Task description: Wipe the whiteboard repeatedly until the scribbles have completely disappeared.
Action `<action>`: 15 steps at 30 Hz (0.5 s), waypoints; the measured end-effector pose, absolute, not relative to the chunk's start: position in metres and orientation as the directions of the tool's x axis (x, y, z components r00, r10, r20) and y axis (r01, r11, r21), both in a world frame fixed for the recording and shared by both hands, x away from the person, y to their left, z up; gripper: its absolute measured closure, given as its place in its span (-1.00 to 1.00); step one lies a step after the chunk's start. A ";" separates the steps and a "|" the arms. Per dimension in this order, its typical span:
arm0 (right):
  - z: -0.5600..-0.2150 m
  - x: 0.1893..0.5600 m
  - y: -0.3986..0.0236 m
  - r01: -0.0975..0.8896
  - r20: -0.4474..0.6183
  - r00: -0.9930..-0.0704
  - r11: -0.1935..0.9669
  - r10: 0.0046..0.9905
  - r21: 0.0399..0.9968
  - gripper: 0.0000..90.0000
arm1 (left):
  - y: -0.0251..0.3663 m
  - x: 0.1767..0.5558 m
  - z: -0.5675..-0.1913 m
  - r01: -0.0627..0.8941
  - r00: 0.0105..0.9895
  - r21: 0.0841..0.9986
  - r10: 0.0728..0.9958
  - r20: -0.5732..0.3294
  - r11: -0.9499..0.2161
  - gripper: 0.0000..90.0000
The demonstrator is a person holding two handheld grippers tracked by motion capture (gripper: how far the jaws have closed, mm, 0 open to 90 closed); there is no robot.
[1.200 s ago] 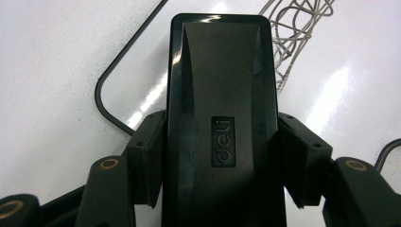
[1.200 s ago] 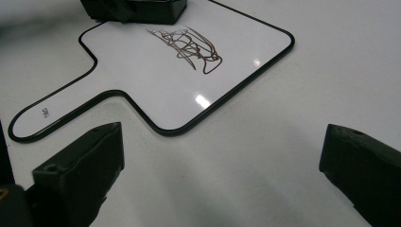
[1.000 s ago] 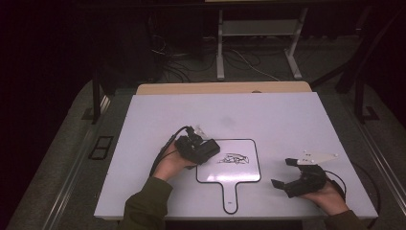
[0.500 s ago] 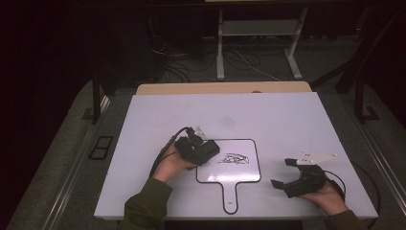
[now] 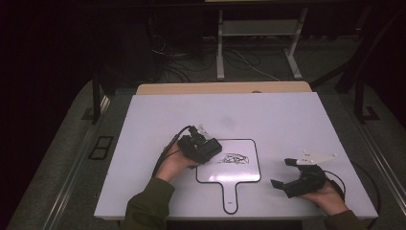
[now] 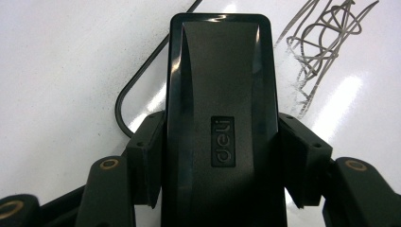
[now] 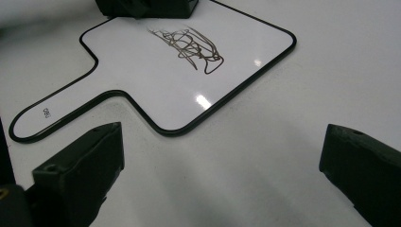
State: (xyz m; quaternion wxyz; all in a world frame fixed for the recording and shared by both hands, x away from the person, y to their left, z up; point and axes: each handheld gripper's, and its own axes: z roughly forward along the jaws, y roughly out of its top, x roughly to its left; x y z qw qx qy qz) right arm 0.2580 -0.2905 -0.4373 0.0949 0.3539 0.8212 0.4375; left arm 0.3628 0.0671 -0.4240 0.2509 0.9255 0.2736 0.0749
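A small white board with a black rim and a handle lies on the table, and a dark scribble sits near its top edge. My left gripper rests at the board's upper left corner, shut on a black eraser marked "deli". Both pads press its sides, and the scribble lies just ahead and to the right of the eraser. My right gripper rests open on the table right of the board, with nothing between its jaws. From it I see the board and the scribble.
The white table top extends behind the board, with a wooden strip along its far edge. Cables trail from both grippers. Beyond the table are a dark floor, wires and a metal stand.
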 end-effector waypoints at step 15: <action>-0.437 0.258 -0.291 0.498 0.154 -0.731 0.366 0.664 0.786 -1.00 | 0.061 0.364 -0.424 0.460 0.842 0.512 0.539 0.007 -0.725 -0.13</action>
